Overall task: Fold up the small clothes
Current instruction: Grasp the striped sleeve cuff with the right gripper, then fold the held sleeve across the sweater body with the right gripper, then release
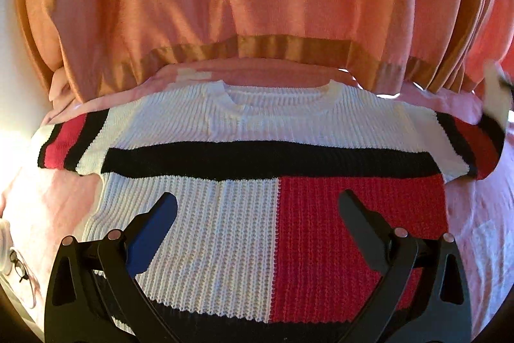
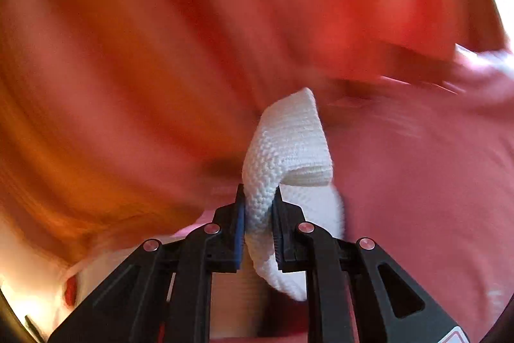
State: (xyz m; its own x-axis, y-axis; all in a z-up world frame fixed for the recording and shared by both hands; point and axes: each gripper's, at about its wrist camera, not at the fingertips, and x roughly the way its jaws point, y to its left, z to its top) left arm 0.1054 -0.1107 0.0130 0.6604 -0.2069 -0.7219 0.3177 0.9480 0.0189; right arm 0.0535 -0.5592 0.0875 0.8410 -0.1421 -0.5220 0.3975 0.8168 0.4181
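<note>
A small knit sweater (image 1: 244, 124) in white, black and red lies flat on a pink bed cover (image 1: 48, 201), neck towards the far side, both short sleeves spread out. My left gripper (image 1: 257, 201) is open and empty, hovering over the sweater's lower body, one finger over the white panel, one over the red panel. My right gripper (image 2: 258, 201) is shut on a white knit cuff of the sweater (image 2: 286, 143), which folds over above the fingers. The right wrist view is blurred by motion. The lifted cuff shows as a white blur at the right edge of the left wrist view (image 1: 496, 92).
An orange-pink curtain with a brown hem band (image 1: 282, 47) hangs behind the bed. A pair of glasses (image 1: 19, 266) lies at the left edge of the cover. The pink cover extends to both sides of the sweater.
</note>
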